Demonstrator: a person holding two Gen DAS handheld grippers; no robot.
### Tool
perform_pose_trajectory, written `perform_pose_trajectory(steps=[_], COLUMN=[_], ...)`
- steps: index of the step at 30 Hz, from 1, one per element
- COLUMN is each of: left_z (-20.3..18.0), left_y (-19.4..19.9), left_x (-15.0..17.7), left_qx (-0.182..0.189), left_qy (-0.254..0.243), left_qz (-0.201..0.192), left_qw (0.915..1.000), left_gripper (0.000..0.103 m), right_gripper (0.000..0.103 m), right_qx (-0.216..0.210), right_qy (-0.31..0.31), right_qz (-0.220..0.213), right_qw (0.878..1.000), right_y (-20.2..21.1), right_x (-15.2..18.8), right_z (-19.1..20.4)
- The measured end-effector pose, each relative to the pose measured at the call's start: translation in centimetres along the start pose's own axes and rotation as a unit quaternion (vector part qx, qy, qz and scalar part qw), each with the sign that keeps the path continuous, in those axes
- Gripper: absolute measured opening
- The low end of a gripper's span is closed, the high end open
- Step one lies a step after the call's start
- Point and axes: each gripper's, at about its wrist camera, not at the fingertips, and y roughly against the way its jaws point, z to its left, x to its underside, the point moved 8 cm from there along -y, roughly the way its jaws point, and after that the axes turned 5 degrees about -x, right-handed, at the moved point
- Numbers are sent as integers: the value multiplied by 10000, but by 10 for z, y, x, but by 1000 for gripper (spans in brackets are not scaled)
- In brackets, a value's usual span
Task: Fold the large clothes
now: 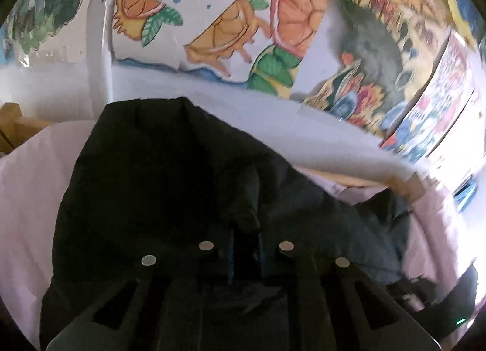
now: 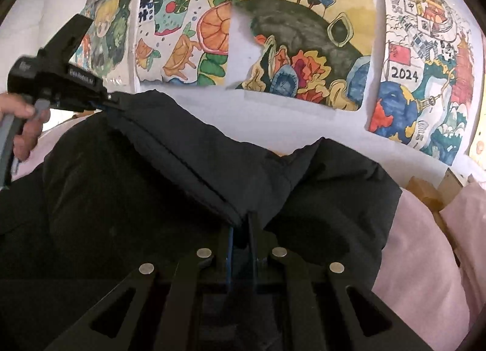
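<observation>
Both clenched on jacket (image 2: 188,168): right tool (image 2: 241,229) on a thin fold, left tool (image 1: 246,229) likewise. Could slip free mid-fold; padded bulk sags, dragging the pink sheet (image 2: 425,260).

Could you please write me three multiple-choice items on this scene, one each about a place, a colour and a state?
1. Where does the black padded jacket lie?
A. on a pale pink sheet
B. on a green carpet
C. on a wooden floor

2. What colour is the fruit slice in the wall drawing?
A. purple
B. orange
C. grey

3. How do the right gripper jaws stand?
A. wide open, clear of the cloth
B. closed on a paper sheet
C. closed on a jacket fold

Answers: 1 A, the pale pink sheet shows around the jacket; 2 B, the slices are orange; 3 C, dark fabric is pinched between the jaws.
</observation>
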Motion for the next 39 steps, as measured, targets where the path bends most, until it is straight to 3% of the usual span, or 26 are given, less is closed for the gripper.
perform_pose_trajectory(steps=[3,8,11,14,17,18,19,22,28,31,34,39], left_z=[18,38,35,31,24,21,18,9,11,11,20,27], left_y=[-18,-28,-26,-14,14,27,40,63,23,7,-25,-45], left_x=[20,34,34,29,24,21,17,8,18,24,36,47], left_qx=[-90,124,38,-4,207,231,227,194,-150,-263,-794,-865], left_qy=[8,217,84,12,-126,-280,-472,-911,-875,-949,-1278,-1359], left_qz=[104,62,-9,-94,-453,-710,-1009,-1632,-922,-823,-423,-773], left_qw=[9999,9997,10000,10000,9987,9968,9935,9822,9918,9917,9877,9839], left_gripper=[9,9,10,15,41,55,62,65,65,65,67,69], right_gripper=[12,15,18,18,19,19,19,19,19,19,19,19], right_qx=[-345,-810,-898,-603,-83,-31,-9,78,128,66,12,94], right_qy=[-260,-674,-1060,-986,-566,-495,-460,-364,-370,-426,-464,-277], right_qz=[-87,-619,-560,-122,161,193,195,191,123,82,56,143], right_qw=[9990,9925,9887,9932,9982,9986,9987,9991,9992,9990,9989,9995], right_y=[12,38,18,-21,-44,-48,-50,-52,-55,-57,-60,-72], right_x=[-4,-38,-54,-49,-28,-22,-18,-14,-12,-9,-7,-1], right_z=[2,3,2,4,6,5,5,4,3,2,0,4])
